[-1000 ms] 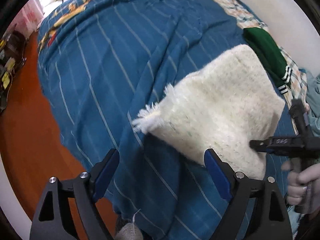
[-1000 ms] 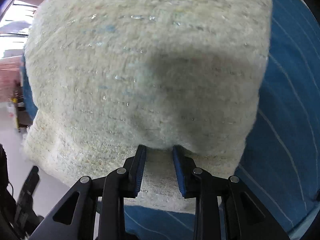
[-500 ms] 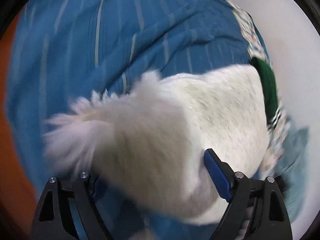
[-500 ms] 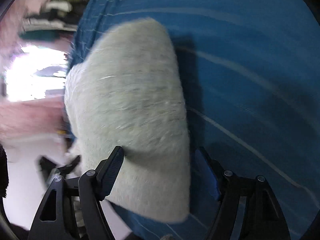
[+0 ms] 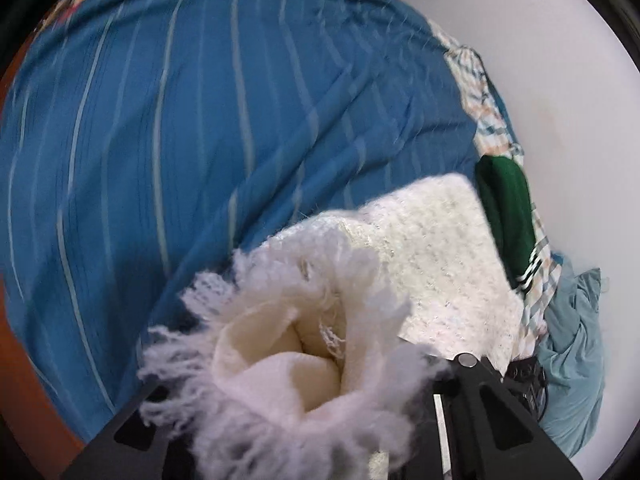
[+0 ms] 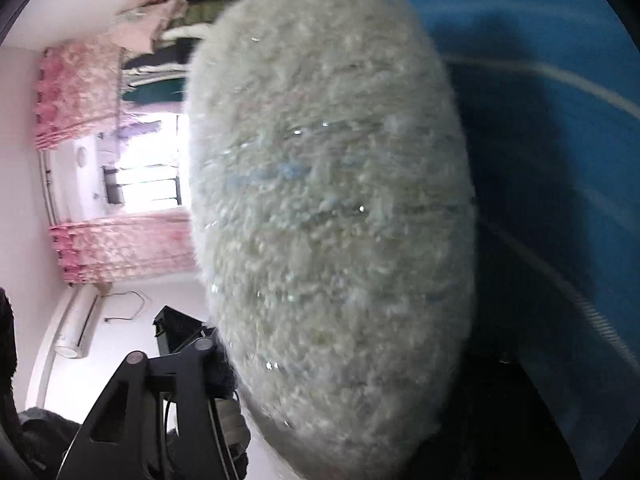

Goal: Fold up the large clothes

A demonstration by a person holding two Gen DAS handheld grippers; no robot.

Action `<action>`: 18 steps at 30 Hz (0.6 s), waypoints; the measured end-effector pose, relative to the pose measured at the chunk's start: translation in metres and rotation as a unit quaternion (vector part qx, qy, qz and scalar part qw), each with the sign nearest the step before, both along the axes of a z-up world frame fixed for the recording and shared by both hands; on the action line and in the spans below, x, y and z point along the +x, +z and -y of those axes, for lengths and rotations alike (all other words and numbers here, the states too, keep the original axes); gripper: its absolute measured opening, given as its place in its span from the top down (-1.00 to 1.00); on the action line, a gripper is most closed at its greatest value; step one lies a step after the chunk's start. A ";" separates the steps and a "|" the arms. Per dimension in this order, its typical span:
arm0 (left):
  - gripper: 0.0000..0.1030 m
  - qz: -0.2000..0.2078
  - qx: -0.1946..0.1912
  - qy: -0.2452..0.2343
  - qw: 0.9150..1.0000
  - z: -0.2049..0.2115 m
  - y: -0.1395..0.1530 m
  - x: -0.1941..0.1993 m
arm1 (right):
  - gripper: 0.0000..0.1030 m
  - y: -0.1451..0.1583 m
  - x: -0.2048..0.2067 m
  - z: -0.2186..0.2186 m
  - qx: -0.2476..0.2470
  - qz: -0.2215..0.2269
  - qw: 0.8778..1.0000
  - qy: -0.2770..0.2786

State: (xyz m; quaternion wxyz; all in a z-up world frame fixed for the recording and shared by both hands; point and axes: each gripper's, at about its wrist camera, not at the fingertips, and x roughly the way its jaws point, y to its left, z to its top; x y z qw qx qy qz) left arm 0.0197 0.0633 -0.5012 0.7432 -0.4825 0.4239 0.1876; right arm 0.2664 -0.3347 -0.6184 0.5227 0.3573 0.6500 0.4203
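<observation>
My left gripper [image 5: 304, 412] is buried in the fringed end of the cream knitted garment [image 5: 432, 256]; the bunched, rolled fabric fills the space between my two black finger frames and hides the blue pads, so I cannot tell whether this pair is clamped on the cloth or merely standing around it. From that bunch the garment runs toward 1 o'clock and lies flat on the blue striped bedspread [image 5: 180, 132], its far edge beside a folded dark green garment [image 5: 506, 216] at 3 o'clock. A checked cloth [image 5: 486, 112] lines the bed's edge against the white wall [image 5: 568, 80], and a light teal cloth [image 5: 572, 360] lies crumpled at 4 o'clock. In my right wrist view the same cream knit [image 6: 332, 208] hangs as a tall blurred mass across the centre, covering my right gripper [image 6: 320, 420]; only its left finger frame shows at 7 o'clock, so the gap of these jaws is likewise indeterminable. The bedspread [image 6: 552, 160] lies at 3 o'clock, pink curtains [image 6: 120, 240] and a bright window [image 6: 148, 176] at 9 o'clock.
</observation>
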 end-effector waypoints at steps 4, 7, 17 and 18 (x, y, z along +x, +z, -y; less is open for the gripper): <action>0.63 0.025 0.028 -0.028 0.999 -0.013 0.045 0.037 | -0.10 0.038 0.011 0.002 0.046 -0.001 0.998 -0.037; 0.63 0.052 0.043 -0.060 0.996 -0.017 0.081 0.076 | -0.10 0.067 0.036 0.009 0.064 0.012 0.996 -0.064; 0.63 0.156 0.049 -0.131 0.978 -0.009 0.154 0.315 | -0.09 0.174 0.247 0.062 0.070 0.103 0.981 -0.146; 0.63 0.166 0.048 -0.139 0.975 -0.007 0.156 0.346 | -0.09 0.179 0.275 0.069 0.070 0.109 0.980 -0.154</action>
